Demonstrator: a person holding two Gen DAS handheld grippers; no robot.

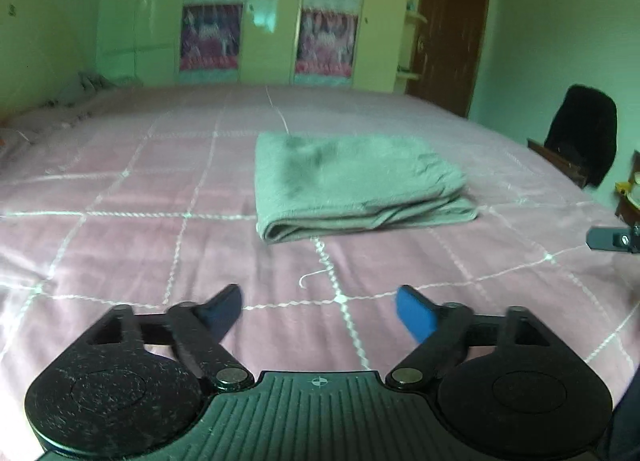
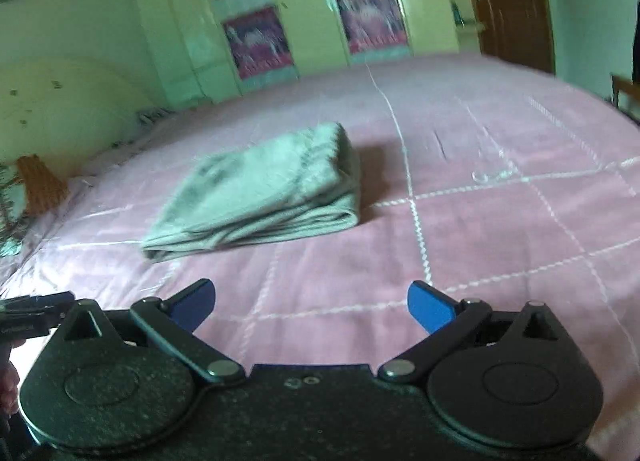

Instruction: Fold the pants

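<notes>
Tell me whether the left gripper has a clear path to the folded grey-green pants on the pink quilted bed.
Probably yes: the left gripper is open and empty, and only bare pink quilt lies between it and the folded pants.

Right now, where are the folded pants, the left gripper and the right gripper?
folded pants [image 1: 352, 181]: left wrist view, middle of the top layer.
left gripper [image 1: 319, 311]: left wrist view, midway between its open blue fingertips.
right gripper [image 2: 311, 307]: right wrist view, midway between its open blue fingertips.
</notes>
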